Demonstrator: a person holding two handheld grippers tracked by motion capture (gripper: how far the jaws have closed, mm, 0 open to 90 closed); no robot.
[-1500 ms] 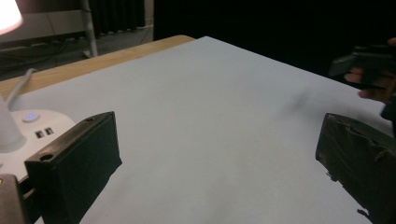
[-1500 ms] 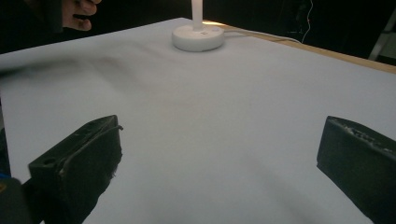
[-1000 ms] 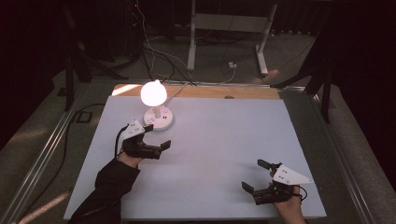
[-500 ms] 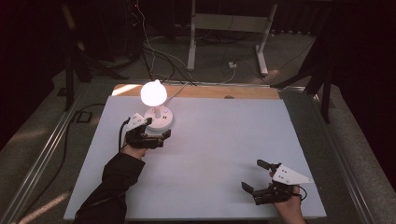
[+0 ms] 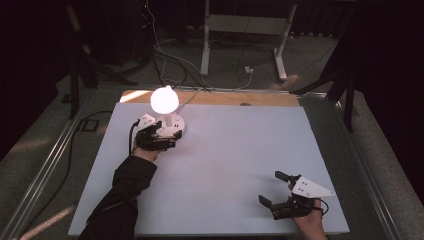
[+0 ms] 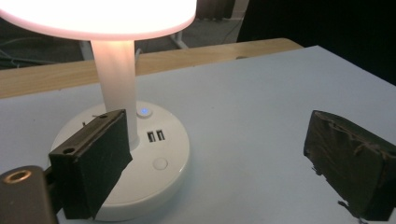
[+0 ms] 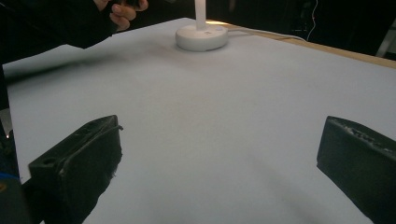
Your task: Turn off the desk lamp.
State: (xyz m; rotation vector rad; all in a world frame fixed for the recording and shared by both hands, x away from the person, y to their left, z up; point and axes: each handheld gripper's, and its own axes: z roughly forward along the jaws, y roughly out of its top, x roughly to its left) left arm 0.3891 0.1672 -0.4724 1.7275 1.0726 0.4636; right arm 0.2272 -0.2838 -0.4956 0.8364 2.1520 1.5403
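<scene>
White table (image 5: 225, 165); lit lamp (image 6: 122, 93) upright, left gripper (image 5: 167, 136) seemingly over its base.

Dim room, cable-strewn floor (image 5: 165, 55)

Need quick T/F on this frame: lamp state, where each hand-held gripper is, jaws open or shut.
1. The lamp is lit. True.
2. The left hand-held gripper is shut on the lamp's stem. False: its jaws stand open, one over the lamp base, the other beyond it over the table.
3. The right hand-held gripper is open near the table's front right corner. True.
4. The base has two USB ports. True.
5. The right hand-held gripper holds a cable. False: nothing is between its jaws.
</scene>
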